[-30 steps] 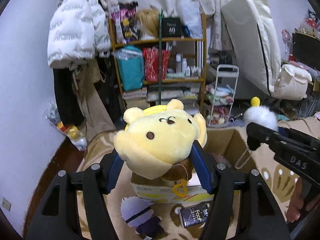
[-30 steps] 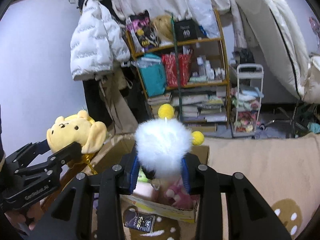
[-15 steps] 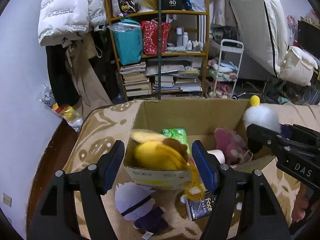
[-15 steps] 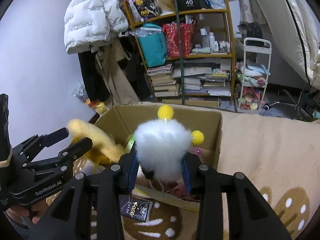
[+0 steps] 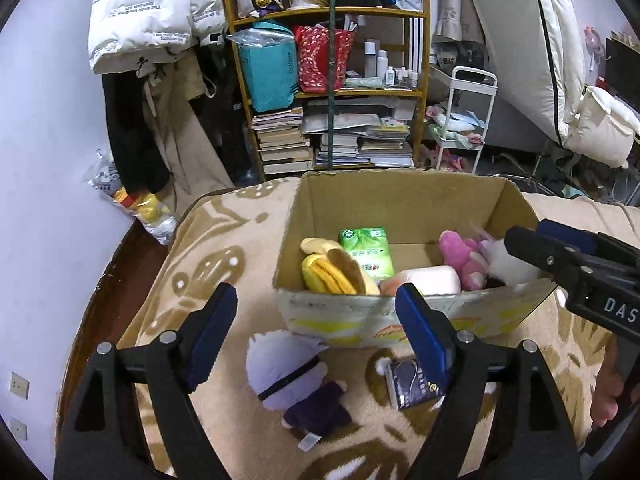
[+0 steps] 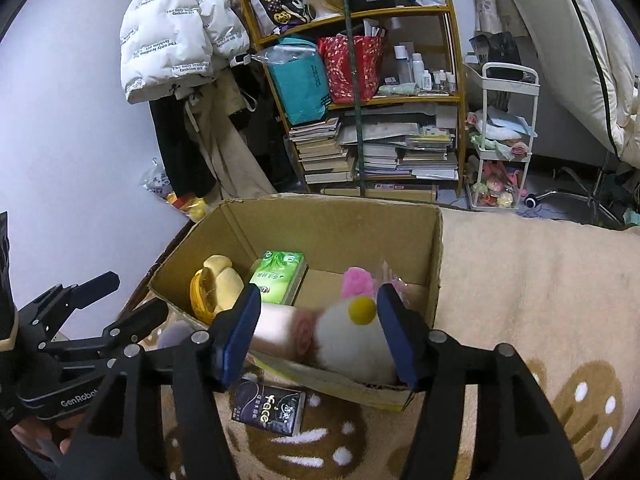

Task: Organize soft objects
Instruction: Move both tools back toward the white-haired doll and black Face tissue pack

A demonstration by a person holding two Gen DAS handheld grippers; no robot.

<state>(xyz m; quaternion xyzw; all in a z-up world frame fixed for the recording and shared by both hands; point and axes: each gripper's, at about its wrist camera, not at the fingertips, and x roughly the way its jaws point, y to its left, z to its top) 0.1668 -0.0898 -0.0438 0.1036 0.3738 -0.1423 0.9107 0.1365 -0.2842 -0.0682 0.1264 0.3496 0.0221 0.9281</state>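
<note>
Left claw (image 5: pixel 316 340): wide apart, nothing in it; it hangs over the blanket just in front of the box
Right claw (image 6: pixel 318 332): its blue pads stand apart; the white fluffy toy (image 6: pixel 352 344) sits between them, blurry; I cannot tell if the pads touch it
Purple-haired doll (image 5: pixel 294 380): lies on the blanket, just in front of the box, out of it
Dark tissue pack (image 6: pixel 269 407): flat on the blanket, near the front wall of the box
Blanket (image 6: pixel 520 280): tan with brown shapes and white dots; the box sits on it
Box (image 5: pixel 400 204): brown cardboard, open on top
Yellow bear toy (image 5: pixel 334 266): in the box, at its left side, tipped over
Green tissue pack (image 5: pixel 366 250): in the box, just beside the yellow bear toy
Pink roll (image 6: pixel 280 330): in the box, by the front wall
Pink plush (image 5: pixel 460 258): in the box, right side, touching the white fluffy toy
Bookshelf (image 5: pixel 332 92): well behind the box; books, bags and bottles on it
White cart (image 5: pixel 466 120): behind the box, right of the bookshelf
White puffy coat (image 5: pixel 148 12): hangs high up, left of the bookshelf
</note>
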